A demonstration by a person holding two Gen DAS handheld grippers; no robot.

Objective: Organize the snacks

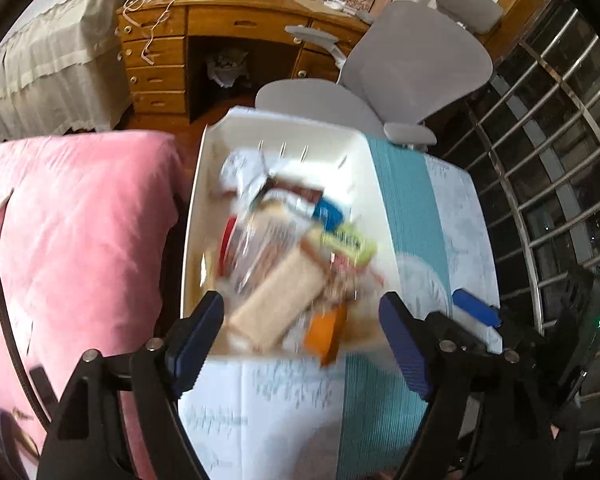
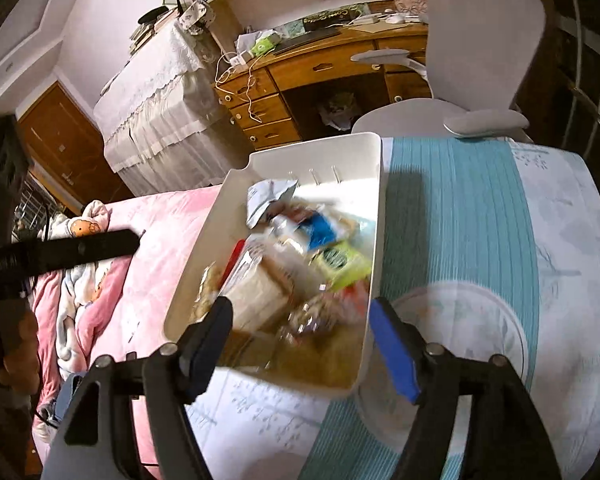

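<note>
Bin (image 1: 196, 216): white, on the teal-and-white cloth (image 1: 404, 208) of the tabletop, its 9 o'clock side right by the pink bedding (image 1: 72, 216); a nudge that way could tip it over the edge.
Snacks (image 1: 284, 256): piled loose and slanted in the bin; I'd expect packets to slide out if one is pulled from below.
Left gripper (image 1: 302, 332): fingers apart, empty, above the bin's 6 o'clock end.
Right gripper (image 2: 302, 340): fingers apart, empty, over the same end; the two could collide.

grey chair (image 1: 416, 64), wood desk (image 1: 220, 24), pink quilt (image 1: 72, 216)
</note>
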